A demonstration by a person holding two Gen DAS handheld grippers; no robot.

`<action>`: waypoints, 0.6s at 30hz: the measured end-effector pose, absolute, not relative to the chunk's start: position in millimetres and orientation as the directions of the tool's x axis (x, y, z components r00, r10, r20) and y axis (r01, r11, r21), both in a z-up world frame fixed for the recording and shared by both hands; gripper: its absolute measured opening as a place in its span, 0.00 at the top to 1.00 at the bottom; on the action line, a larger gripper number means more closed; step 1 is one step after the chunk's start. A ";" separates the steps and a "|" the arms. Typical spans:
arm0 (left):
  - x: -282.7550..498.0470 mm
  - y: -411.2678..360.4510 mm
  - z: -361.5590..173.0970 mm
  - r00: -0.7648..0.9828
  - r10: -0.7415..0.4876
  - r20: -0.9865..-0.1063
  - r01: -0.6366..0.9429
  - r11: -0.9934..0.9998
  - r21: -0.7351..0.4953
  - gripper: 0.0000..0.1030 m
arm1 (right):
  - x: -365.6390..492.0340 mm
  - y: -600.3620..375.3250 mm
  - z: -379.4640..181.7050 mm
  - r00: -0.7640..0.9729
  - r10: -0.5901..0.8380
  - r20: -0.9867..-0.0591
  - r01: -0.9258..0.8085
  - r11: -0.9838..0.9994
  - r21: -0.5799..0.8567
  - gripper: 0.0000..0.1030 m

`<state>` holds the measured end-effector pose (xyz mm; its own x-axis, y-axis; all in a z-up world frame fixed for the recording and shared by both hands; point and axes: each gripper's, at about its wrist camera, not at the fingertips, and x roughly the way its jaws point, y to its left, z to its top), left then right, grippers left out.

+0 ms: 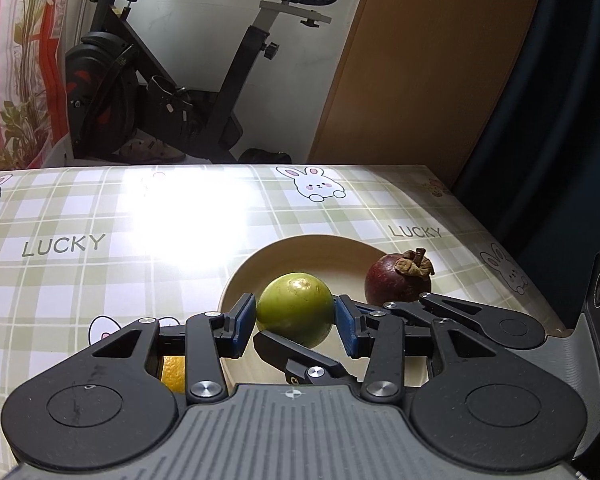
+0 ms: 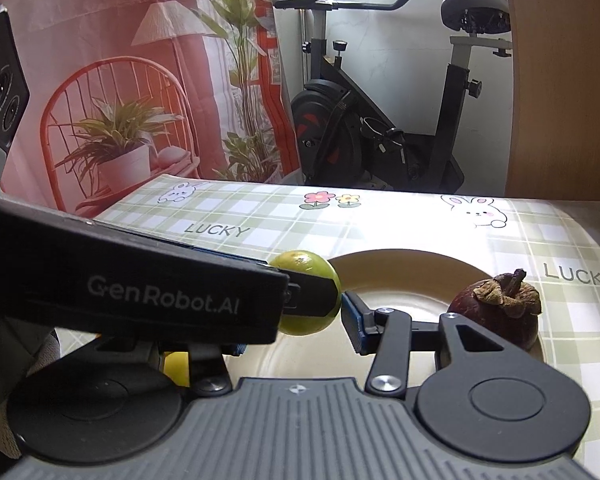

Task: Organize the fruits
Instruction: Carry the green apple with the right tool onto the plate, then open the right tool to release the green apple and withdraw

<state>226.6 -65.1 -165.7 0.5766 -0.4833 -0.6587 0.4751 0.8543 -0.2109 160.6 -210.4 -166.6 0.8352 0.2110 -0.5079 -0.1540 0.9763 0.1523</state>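
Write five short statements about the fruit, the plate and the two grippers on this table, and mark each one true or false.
1. The left gripper holds the green fruit between its jaws. True.
2. The mangosteen sits on the plate's right side. True.
3. The right gripper is shut on the mangosteen. False: its jaws hold nothing; the mangosteen rests free on the plate.
4. The plate is dark blue. False: it is cream.
5. A yellow fruit shows low behind the left gripper's linkage. True.
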 end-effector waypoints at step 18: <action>255.0 -60.7 -188.6 0.541 -0.478 -0.692 0.444 0.861 -0.248 0.55 | 193.4 -202.9 -180.3 0.767 0.166 -0.619 -0.109 0.986 0.129 0.51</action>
<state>255.0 -60.7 -188.6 0.5410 -0.4781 -0.6919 0.4443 0.8610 -0.2476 193.4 -202.9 -180.3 0.7674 0.1658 -0.6194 -0.1087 0.9857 0.1290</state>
